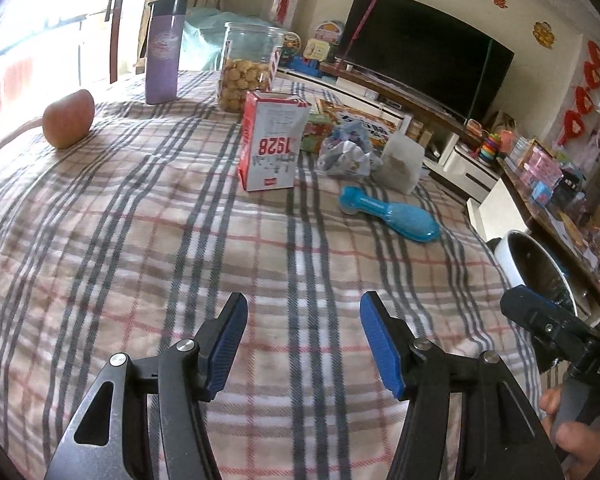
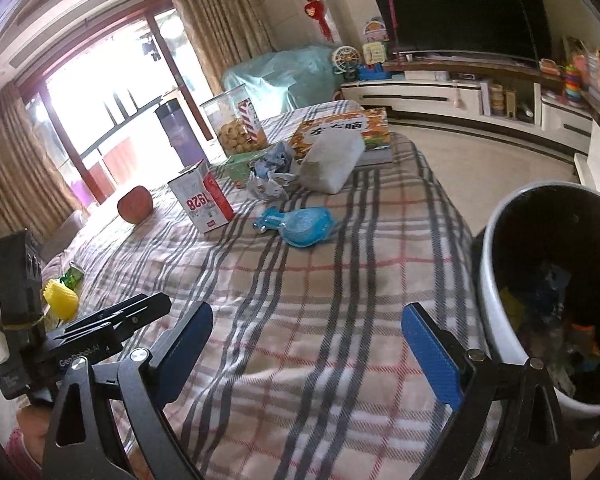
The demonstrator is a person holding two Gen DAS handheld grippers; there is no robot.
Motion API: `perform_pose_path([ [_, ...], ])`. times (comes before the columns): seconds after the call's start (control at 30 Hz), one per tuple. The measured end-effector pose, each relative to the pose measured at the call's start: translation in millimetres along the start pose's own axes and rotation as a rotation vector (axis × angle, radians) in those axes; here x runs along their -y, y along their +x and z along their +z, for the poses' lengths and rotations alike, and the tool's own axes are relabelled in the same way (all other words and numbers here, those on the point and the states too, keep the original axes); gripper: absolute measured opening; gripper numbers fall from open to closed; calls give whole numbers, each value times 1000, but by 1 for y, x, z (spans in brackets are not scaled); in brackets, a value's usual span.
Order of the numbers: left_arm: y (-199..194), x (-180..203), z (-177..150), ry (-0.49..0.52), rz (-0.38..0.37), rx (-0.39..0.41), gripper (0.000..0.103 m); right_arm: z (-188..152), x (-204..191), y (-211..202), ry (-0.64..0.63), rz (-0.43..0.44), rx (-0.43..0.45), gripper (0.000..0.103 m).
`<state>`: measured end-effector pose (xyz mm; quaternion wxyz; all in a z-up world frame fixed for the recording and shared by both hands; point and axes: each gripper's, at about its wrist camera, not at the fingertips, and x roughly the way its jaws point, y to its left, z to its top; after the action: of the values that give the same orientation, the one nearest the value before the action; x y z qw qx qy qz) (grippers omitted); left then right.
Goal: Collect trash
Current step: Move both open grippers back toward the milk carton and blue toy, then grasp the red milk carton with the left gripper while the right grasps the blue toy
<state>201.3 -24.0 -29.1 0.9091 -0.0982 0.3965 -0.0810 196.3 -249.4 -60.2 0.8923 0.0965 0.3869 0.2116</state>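
Standing over the plaid-covered table, the person is holding both grippers out above its near, bare end, each tilting downward. The left gripper is showing its blue pads apart with nothing but cloth between them; the right gripper is likewise gaping wide and carrying nothing.

What is looking like rubbish is lying well ahead of both, toward the far half of the table: a crumpled wrapper is sitting just beside a cloudy plastic bag, with the red-and-white carton standing to their left and a blue plastic bottle lying on its side nearer the grippers. I am judging the bottle to be the closest candidate. Its long axis is running slantwise across the table, neck end pointing toward the carton and fat end toward the table's right edge.

From the left wrist view the bottle is sitting ahead and to the right; from the right wrist view it is sitting almost straight ahead, slightly left. So the right hand is seeming better lined up, and it is also the one next to the white bin, which is standing on the floor just off the table's right edge with scraps already inside. Closing across the bottle's narrow waist would probably need the jaws turning square to that slanted axis.
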Motion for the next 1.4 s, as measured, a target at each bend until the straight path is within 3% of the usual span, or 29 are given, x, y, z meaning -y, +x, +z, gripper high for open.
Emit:
perform_pose_path([
  [0.57,63,-23,71,70,49,-1,59,35,-12,59,-81,4,-40,96],
  [1.03,129,-42,112,137,-17,-3,59,54,-17,105,-165,-20,-116,95],
  [1.13,139,-38,111,154,-32,-14,57,51,-17,113,-171,-42,-147,79],
  [1.2,143,-34,110,172,-31,-19,45,50,-15,113,-168,-73,-144,55],
  [1.23,144,-32,110,181,-32,-25,36,50,-13,112,-160,-76,-142,55],
  [1.4,133,-27,103,185,-48,8,33,48,-10,105,-143,-64,-130,55],
])
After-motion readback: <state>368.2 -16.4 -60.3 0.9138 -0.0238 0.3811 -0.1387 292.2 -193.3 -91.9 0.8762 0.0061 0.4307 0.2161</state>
